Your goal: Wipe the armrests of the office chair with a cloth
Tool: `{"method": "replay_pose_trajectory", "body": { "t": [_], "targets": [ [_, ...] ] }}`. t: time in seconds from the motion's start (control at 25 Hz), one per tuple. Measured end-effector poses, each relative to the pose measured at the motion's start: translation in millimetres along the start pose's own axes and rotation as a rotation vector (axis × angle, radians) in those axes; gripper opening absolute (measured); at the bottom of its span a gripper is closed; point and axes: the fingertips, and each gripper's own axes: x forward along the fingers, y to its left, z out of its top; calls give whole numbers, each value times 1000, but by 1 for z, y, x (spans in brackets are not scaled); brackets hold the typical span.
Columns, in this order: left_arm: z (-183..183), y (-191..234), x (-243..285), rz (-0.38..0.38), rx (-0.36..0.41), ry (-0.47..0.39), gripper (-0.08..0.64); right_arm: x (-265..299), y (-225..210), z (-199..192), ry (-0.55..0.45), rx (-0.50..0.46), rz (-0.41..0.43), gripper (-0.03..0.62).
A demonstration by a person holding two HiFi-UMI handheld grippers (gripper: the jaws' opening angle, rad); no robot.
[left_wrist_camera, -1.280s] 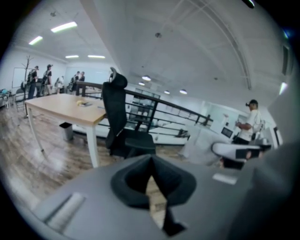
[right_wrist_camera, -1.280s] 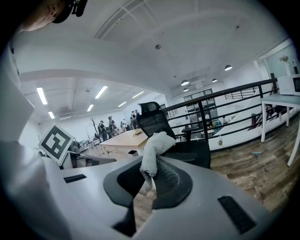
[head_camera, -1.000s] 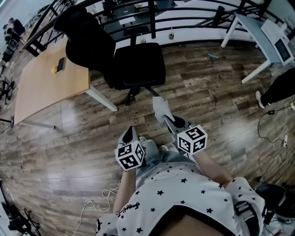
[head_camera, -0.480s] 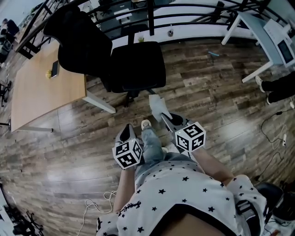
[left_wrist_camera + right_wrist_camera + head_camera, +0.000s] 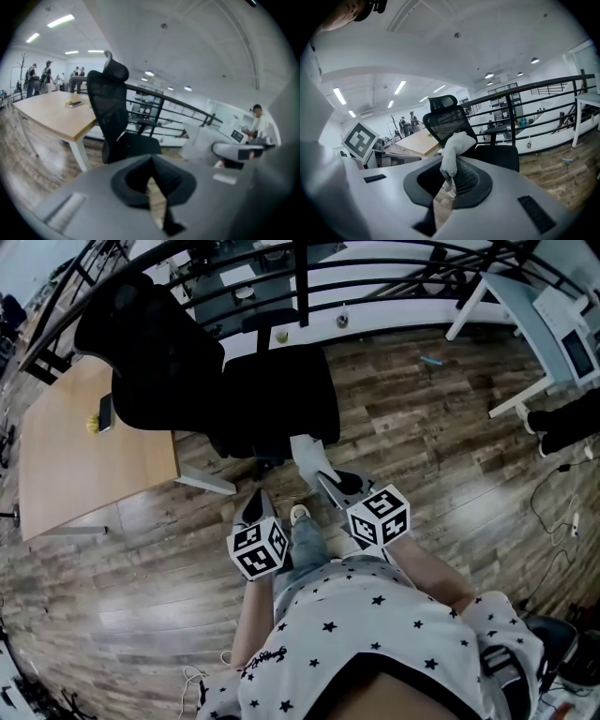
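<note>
A black office chair stands ahead with its seat [image 5: 281,395] facing me and its mesh backrest [image 5: 150,343] turned left; one armrest [image 5: 270,321] shows behind the seat. My right gripper [image 5: 323,480] is shut on a white cloth [image 5: 305,454], which hangs just short of the seat's front edge. From the right gripper view the cloth [image 5: 452,150] bunches above the right gripper [image 5: 450,177], with the chair [image 5: 454,124] behind it. My left gripper [image 5: 253,508] is lower left, shut and holding nothing. In its own view the left gripper [image 5: 152,165] points at the chair [image 5: 112,117].
A wooden desk [image 5: 84,465] with a phone [image 5: 105,412] stands left of the chair. A black railing [image 5: 375,277] runs behind it. A white desk [image 5: 520,301] stands at the far right, with cables [image 5: 562,521] on the floor. My shoe [image 5: 300,514] sits between the grippers.
I have stepped toward the chair: it now lies closer in the head view, and both grippers have come forward. The cloth stays in the right gripper.
</note>
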Motion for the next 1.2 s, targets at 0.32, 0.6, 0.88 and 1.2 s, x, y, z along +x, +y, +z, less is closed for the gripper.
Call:
{"method": "replay_pose_trajectory", "body": {
  "t": [0.32,0.6,0.88,1.2],
  "targets": [
    [28,26,37,-10,3,27,2,63,-6,22,26,-10,16,32],
    [38,62,60,14,-20,53,2,122,-7,21,88,-25,42,32],
    [38,89,82,23,-45,84,2,171,-11,7,150,-17,49,32],
    [34,111,100,25,-63,115,2,221,-9,-26,257,-10,67,32]
  ]
}}
